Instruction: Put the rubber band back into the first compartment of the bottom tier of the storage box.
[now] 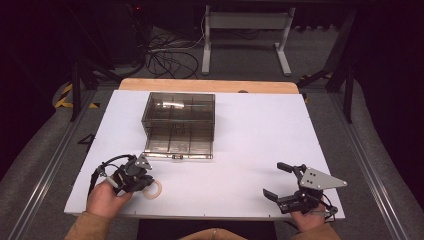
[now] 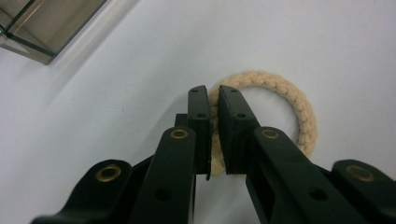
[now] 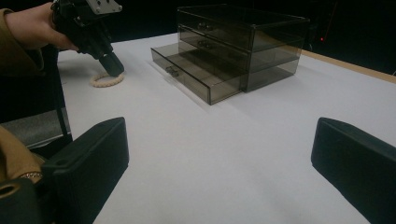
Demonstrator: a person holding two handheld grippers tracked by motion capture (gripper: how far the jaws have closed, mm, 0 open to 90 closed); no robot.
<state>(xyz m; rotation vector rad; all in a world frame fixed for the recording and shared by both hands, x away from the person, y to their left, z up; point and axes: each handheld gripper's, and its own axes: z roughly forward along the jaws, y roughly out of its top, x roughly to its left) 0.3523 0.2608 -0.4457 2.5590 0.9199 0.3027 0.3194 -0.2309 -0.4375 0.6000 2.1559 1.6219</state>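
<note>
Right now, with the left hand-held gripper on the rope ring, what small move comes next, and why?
Probably lift the left hand-held gripper slightly: its jaws pinch the rope ring, which lies flat on the table. The smoky drawer box has its bottom drawer pulled out.

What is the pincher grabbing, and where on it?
The left gripper pinches the rope ring across one side of its braided loop. The right gripper holds nothing.

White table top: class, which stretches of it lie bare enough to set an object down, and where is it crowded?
Bare: the wide stretch of the table between the drawer box and the right gripper, and the strip left of the box. Crowded: the near left corner, where the left gripper is shut on the rope ring, and just before the box, where its bottom drawer stands pulled out.
</note>
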